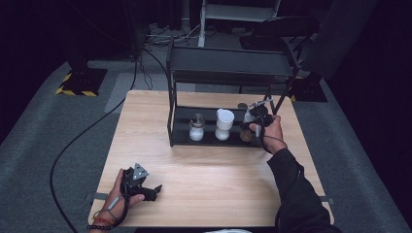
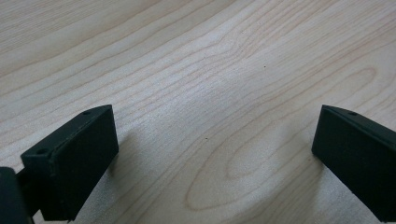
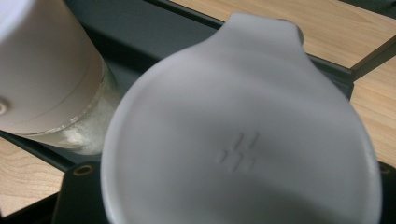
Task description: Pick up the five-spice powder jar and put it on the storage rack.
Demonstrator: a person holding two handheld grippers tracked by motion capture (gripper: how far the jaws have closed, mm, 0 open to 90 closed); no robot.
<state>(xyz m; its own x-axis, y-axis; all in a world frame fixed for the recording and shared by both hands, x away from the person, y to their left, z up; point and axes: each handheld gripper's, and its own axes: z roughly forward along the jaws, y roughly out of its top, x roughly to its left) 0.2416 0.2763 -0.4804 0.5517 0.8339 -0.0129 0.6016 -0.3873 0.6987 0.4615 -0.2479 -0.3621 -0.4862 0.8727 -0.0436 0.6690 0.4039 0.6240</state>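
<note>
My right gripper (image 1: 253, 122) reaches into the lower shelf of the black rack (image 1: 180, 137) at its right end. It is shut on a jar with a white spouted lid (image 3: 243, 140) and brown contents (image 1: 247, 133); the lid is close to the camera, with the black jaws at either side of it. Right beside it stands a similar white-lidded jar (image 3: 51, 79) with white granules, which is in the shelf's middle (image 1: 224, 124). My left gripper (image 1: 153, 190) rests on the wooden table (image 2: 210, 70) near the front left corner, open, with bare wood between its jaws.
A small jar (image 1: 196, 129) with a dark top stands at the left of the lower shelf. The rack's upper shelf (image 1: 228, 65) overhangs the jars. Black cables run over the grey floor to the left of the table.
</note>
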